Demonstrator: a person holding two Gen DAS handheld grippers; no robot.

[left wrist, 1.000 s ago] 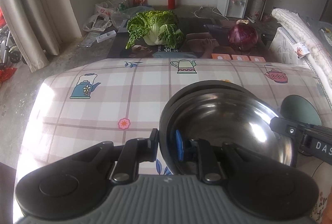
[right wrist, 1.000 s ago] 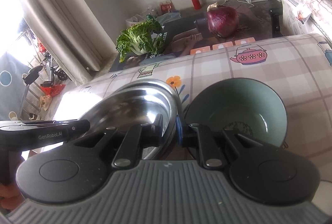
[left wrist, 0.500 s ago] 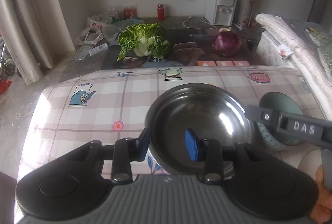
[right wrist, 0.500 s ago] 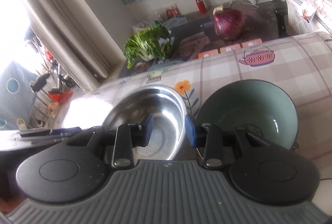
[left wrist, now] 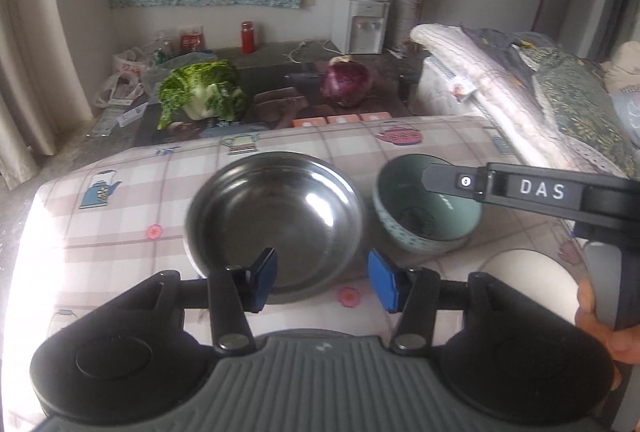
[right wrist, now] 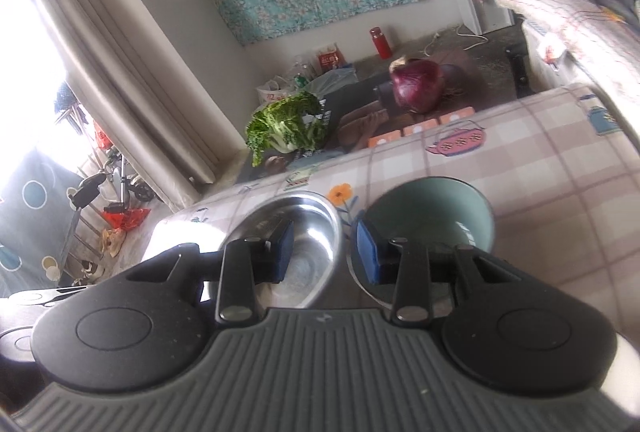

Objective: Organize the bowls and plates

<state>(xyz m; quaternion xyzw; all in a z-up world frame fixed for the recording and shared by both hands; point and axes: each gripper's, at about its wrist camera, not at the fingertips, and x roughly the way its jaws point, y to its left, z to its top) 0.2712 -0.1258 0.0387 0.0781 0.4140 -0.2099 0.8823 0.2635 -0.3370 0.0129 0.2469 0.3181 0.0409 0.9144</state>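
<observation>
While your left tool (left wrist: pixel 322 278) hangs above the near rim of the round stainless-steel bowl (left wrist: pixel 276 222), its blue pads (left wrist: pixel 266 274) stand apart and are opening further, with nothing pressed between them; the bowl's rim shows in the gap below, untouched. Your right tool (right wrist: pixel 322 250) has its pads (right wrist: pixel 366 252) moderately parted and grips nothing; through its gap you see the strip of desk between the two bowls.

That steel bowl sits upright on the desk with its mouth facing up. Being round, it has no long axis to speak of. Its inside is shiny, dark and empty, with a bright glint on the right wall, and in the left wrist view it looks slightly blurred.

Just beside it, on its right, stands the pale-green ceramic bowl with a patterned outside (left wrist: pixel 426 210), also upright and smaller. From the left wrist view the black body of your right tool, lettered DAS, crosses over that bowl's far rim, and your hand (left wrist: pixel 600 328) grips the handle at the right edge.

The desk wears a pink-and-white checked cloth printed with teapots and flowers (left wrist: pixel 132 216). Beyond its far edge, on the floor, lie a leafy green cabbage (left wrist: pixel 202 94) and a purple cabbage (left wrist: pixel 346 82); a white water dispenser (left wrist: pixel 366 24) stands against the back wall under a floral hanging cloth.
</observation>
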